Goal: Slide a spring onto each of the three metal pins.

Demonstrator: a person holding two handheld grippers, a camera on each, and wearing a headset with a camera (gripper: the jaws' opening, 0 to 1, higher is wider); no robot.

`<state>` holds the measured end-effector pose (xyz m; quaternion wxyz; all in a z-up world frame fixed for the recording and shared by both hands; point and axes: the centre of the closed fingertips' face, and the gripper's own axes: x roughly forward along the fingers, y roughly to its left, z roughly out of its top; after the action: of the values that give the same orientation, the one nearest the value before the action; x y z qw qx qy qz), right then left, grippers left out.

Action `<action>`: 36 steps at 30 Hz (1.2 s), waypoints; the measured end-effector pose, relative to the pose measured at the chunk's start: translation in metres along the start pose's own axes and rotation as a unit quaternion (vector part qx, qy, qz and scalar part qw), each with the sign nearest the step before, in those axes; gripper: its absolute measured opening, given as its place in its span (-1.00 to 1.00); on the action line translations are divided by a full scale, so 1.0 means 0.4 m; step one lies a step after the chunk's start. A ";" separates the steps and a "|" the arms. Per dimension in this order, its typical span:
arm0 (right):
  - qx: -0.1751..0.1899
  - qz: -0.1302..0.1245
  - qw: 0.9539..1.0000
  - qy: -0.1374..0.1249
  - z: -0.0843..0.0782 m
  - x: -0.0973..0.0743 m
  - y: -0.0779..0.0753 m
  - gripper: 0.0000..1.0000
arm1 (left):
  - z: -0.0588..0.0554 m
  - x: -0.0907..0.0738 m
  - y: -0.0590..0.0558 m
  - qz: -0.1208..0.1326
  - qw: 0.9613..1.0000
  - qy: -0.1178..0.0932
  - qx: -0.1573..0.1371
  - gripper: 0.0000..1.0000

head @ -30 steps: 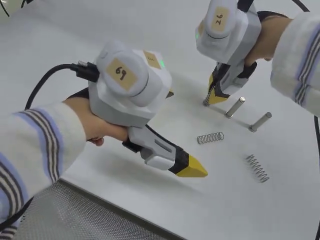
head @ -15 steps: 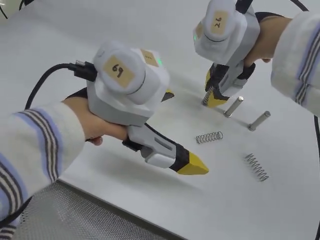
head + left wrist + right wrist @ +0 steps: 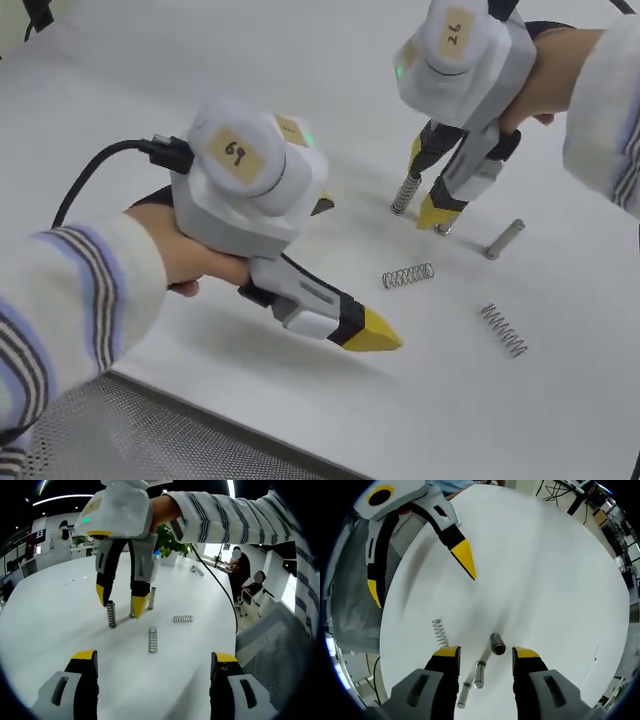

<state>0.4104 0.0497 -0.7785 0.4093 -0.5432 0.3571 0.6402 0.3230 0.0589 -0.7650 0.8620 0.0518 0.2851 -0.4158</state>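
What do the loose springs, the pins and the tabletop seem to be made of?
The loose springs look like steel wire: bare grey coils with a dull shine. The pins look like metal: smooth silvery cylinders catching light. The tabletop is matte white, perhaps laminate or painted board; unclear which.

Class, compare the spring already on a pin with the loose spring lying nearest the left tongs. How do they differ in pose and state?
The fitted spring stands nearly upright, while the loose spring lies flat on the table. The fitted spring stands close under the open tips of the right tongs, while the loose spring lies clear of them, touched by nothing. Both are silvery wire coils.
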 end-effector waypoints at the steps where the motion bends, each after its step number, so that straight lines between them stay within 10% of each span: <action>1: 0.003 -0.003 1.000 -0.006 0.000 -0.011 0.003 -0.15 | -0.001 0.000 -0.001 0.000 1.000 0.001 0.000 0.81; 18: 0.079 -0.063 0.985 -0.143 0.027 -0.150 0.076 0.03 | 0.027 -0.018 -0.002 -0.001 1.000 -0.013 -0.010 0.77; 28: 0.131 -0.094 0.962 -0.221 0.020 -0.198 0.128 0.20 | 0.016 -0.034 -0.004 -0.007 1.000 -0.006 -0.006 0.73; 36: 0.209 -0.126 0.924 -0.296 -0.011 -0.215 0.165 0.32 | 0.016 -0.045 -0.005 -0.015 1.000 -0.004 0.004 0.71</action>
<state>0.3583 0.0070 -0.6935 0.6779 -0.2715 0.2743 0.6257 0.3154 0.0682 -0.7498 0.8566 0.0490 0.2810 -0.4300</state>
